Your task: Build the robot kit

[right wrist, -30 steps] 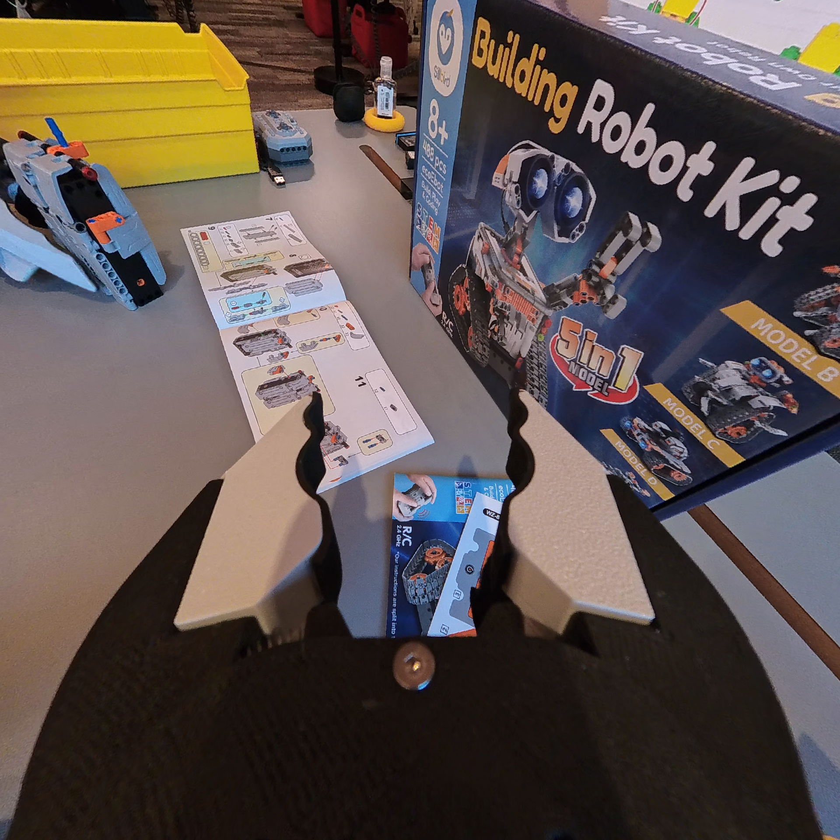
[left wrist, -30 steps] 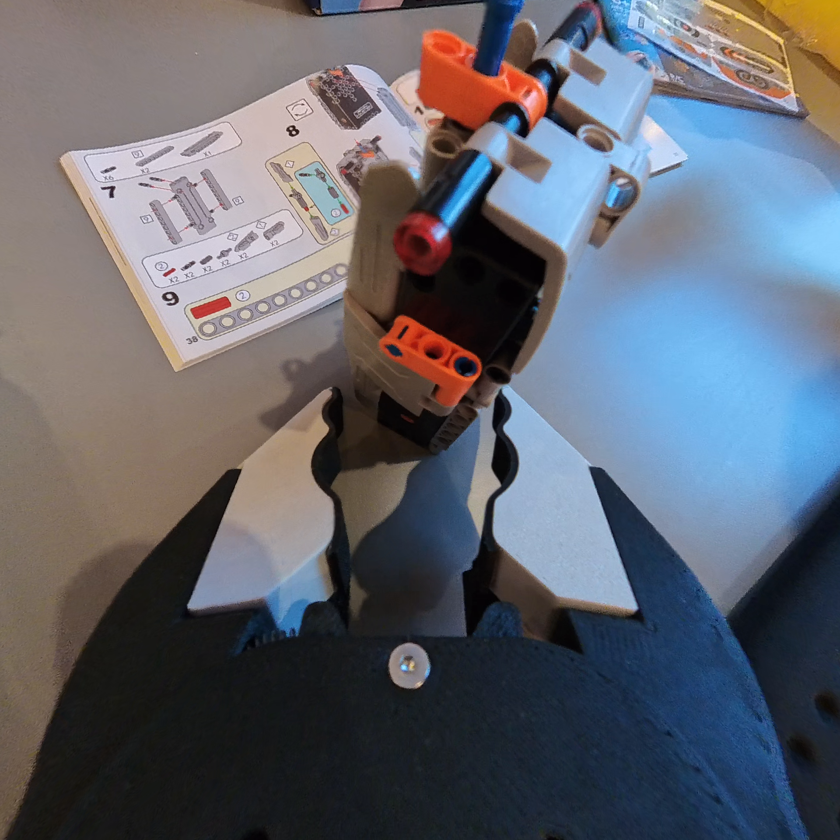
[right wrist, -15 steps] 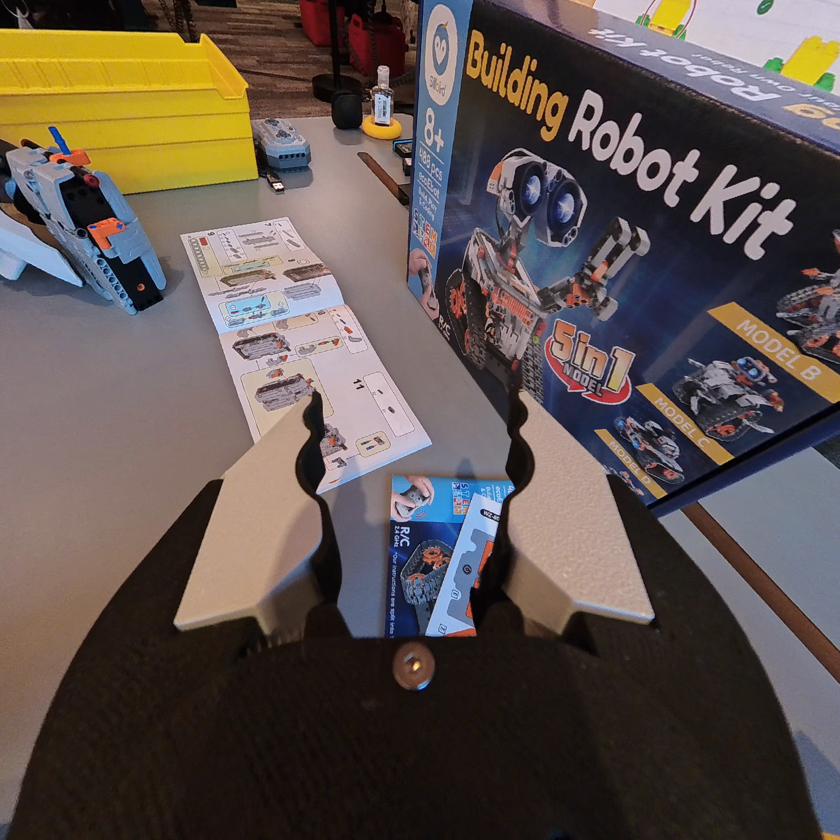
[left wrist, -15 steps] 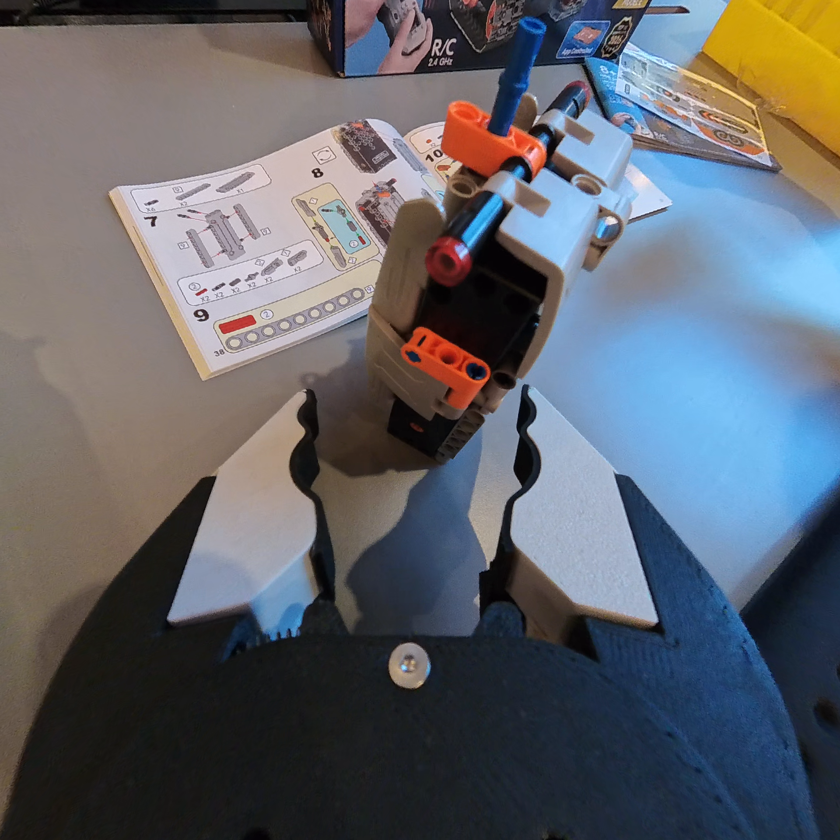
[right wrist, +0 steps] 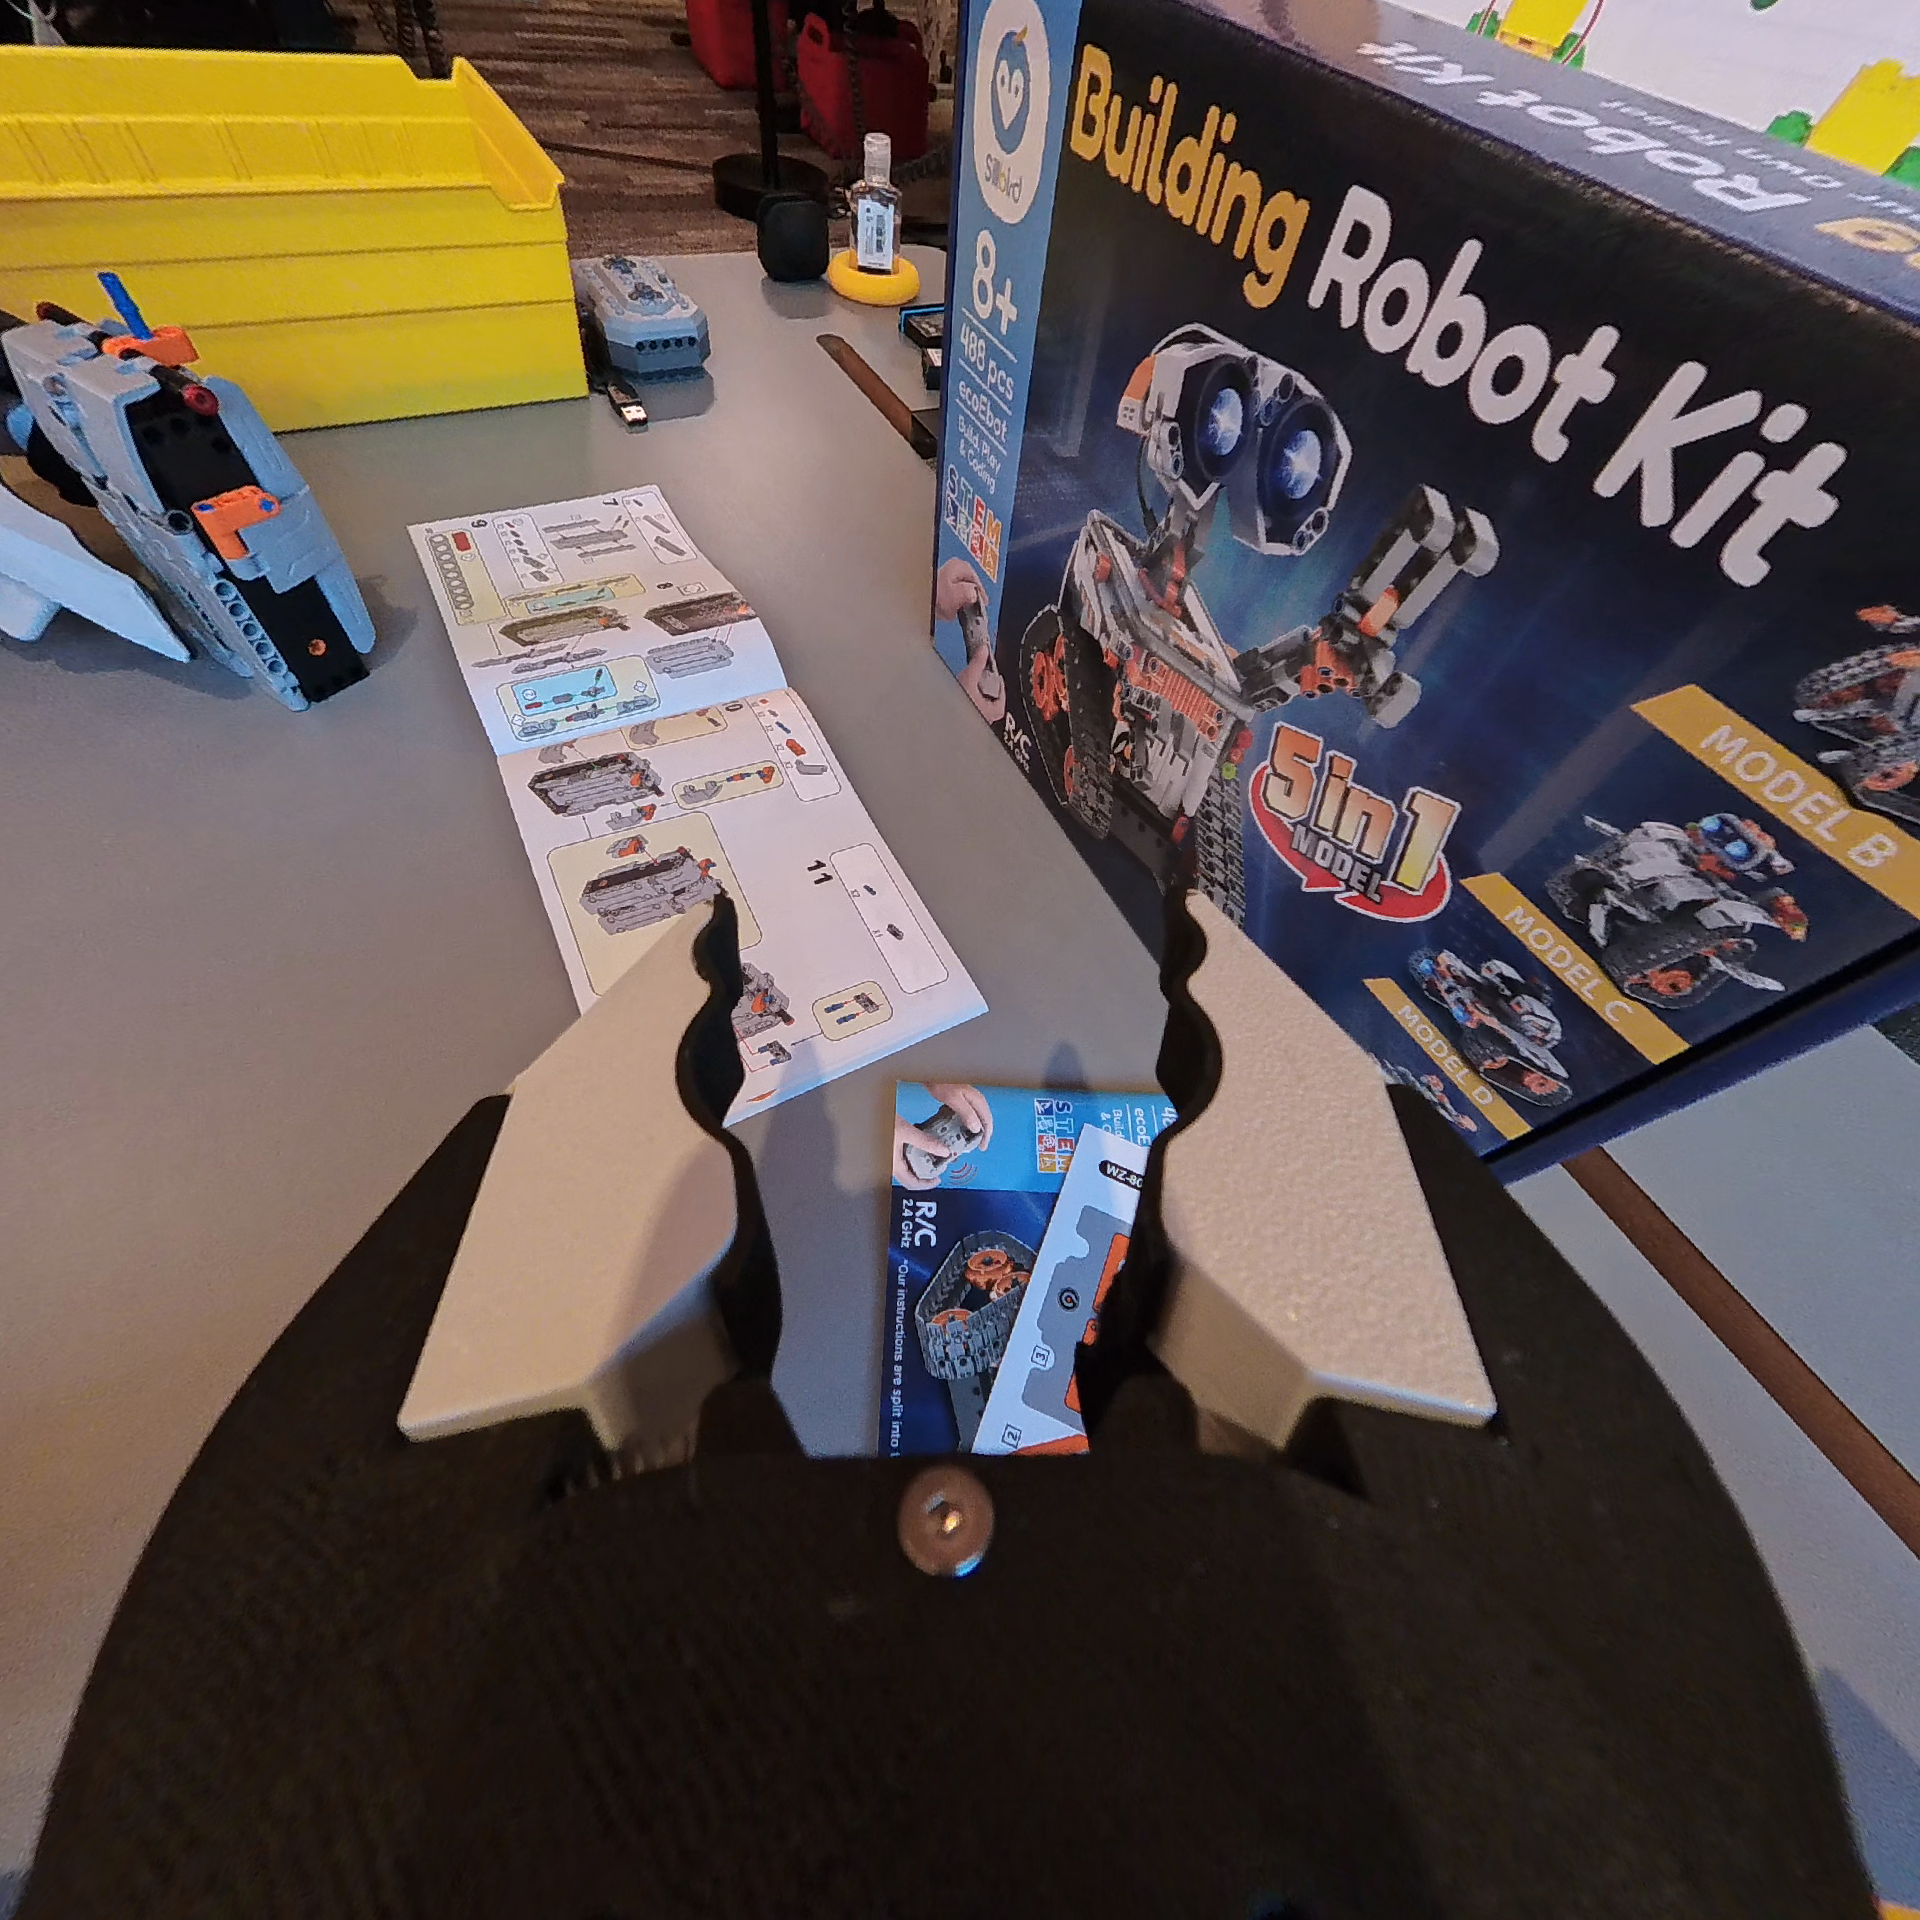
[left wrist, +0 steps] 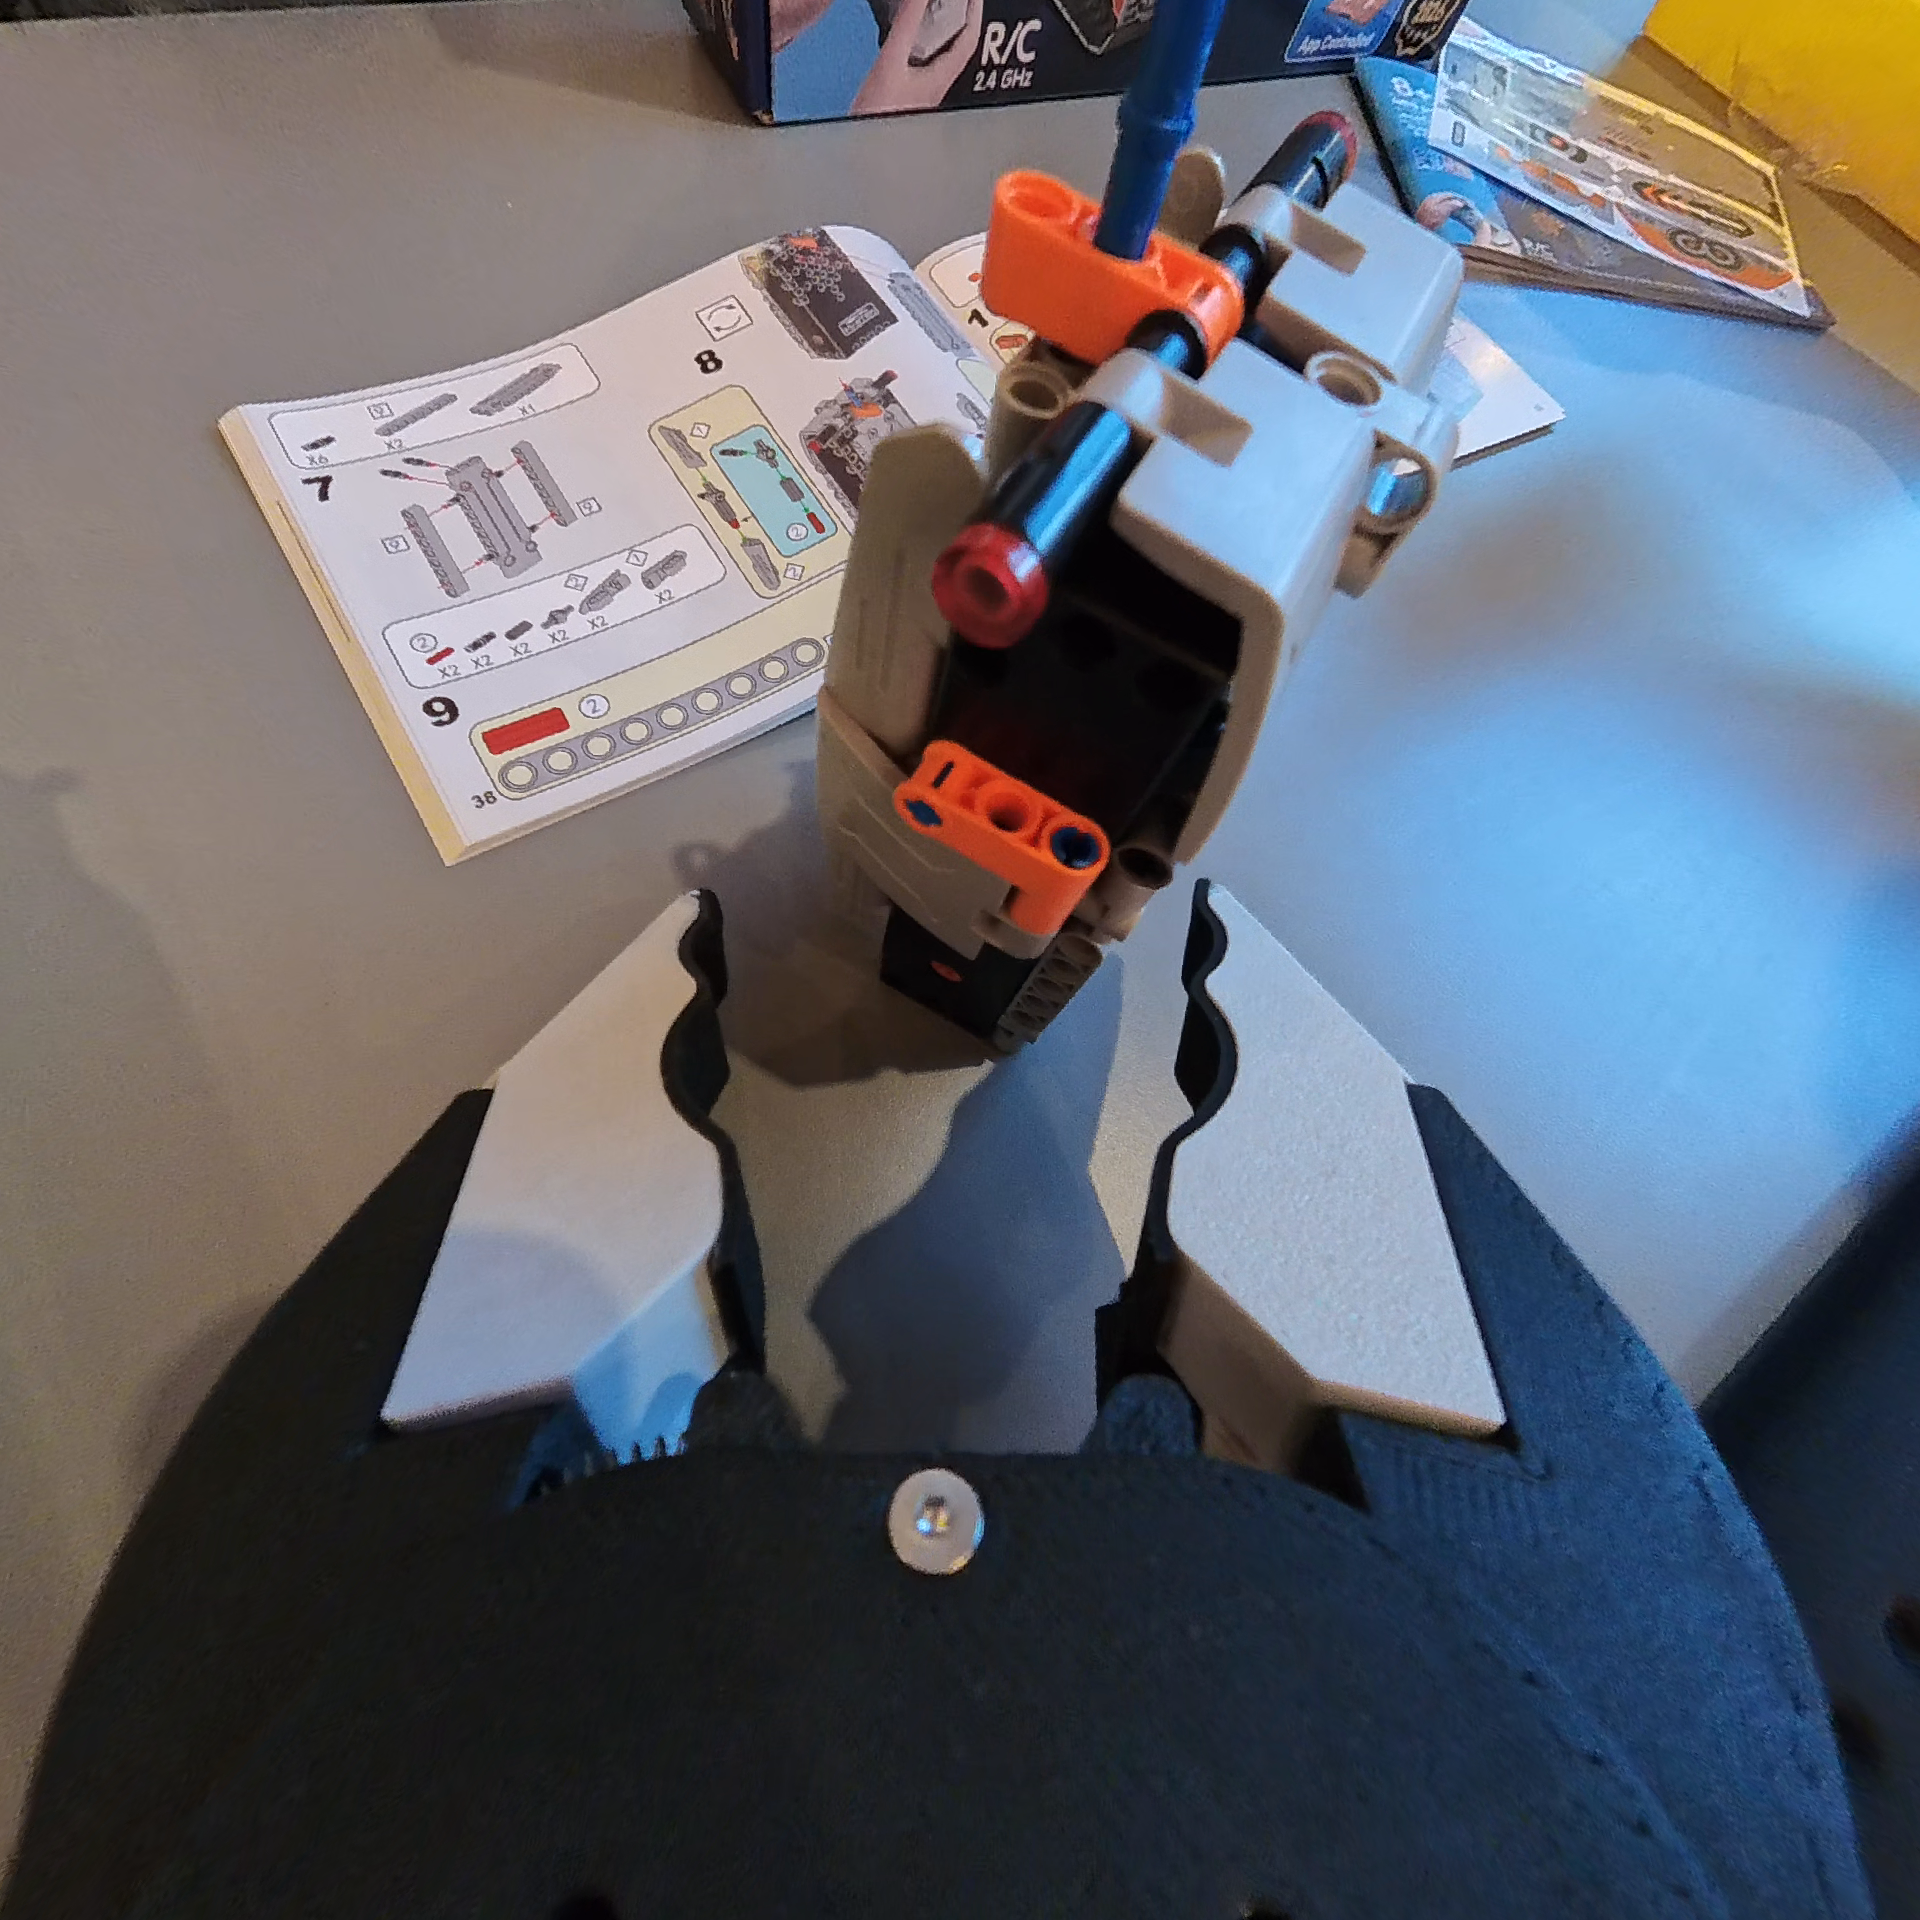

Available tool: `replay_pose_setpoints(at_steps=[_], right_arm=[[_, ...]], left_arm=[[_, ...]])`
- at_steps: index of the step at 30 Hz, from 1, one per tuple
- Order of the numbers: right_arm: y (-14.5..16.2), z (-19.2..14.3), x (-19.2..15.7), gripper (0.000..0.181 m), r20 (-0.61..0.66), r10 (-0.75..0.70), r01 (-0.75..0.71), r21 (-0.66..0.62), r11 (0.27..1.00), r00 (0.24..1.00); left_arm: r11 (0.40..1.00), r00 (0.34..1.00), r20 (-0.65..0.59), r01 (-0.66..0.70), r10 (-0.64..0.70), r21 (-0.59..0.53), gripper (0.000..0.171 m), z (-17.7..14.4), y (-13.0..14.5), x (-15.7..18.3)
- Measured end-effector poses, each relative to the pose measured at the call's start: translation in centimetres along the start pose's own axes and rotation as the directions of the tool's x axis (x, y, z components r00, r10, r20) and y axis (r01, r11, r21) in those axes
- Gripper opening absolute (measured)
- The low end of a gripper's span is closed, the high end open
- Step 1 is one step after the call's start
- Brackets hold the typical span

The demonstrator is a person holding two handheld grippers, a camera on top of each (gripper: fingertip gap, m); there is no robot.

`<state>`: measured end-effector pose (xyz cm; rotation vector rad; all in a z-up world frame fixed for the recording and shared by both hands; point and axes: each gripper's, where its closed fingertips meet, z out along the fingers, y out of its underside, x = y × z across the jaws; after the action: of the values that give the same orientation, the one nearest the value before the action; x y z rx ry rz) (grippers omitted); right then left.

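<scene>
While both claws gape empty, the brick model (left wrist: 1081, 644) stands just beyond the left claw (left wrist: 951, 914).

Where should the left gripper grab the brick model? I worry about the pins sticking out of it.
Probably low on the brick model, across its flat grey side panels, coming straight ahead with the open left gripper. The base stands right before the fingertips, while the black axle and blue rod jut out higher up.
</scene>
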<state>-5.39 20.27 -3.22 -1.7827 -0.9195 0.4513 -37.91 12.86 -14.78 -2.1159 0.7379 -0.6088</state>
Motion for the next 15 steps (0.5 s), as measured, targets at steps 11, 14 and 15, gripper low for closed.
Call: replay_pose_setpoints(at_steps=[11, 14, 15], right_arm=[[0.0, 0.4, -0.2, 0.081, 0.009, -0.004, 0.004, -0.009, 1.000, 1.000], [0.0, 0.5, -0.4, 0.081, 0.014, -0.010, 0.010, -0.016, 1.000, 1.000], [0.0, 0.6, -0.5, 0.081, 0.015, -0.011, 0.011, -0.018, 1.000, 1.000]], left_arm=[[0.994, 1.000, -0.020, -0.022, 0.024, 0.110, 0.111, -0.2, -2.1, -0.2], [0.994, 0.998, -0.021, -0.051, 0.054, 0.097, 0.114, 0.2, -2.1, 0.1], [0.994, 0.998, -0.021, -0.061, 0.063, 0.095, 0.114, 0.3, -2.2, 0.1]])
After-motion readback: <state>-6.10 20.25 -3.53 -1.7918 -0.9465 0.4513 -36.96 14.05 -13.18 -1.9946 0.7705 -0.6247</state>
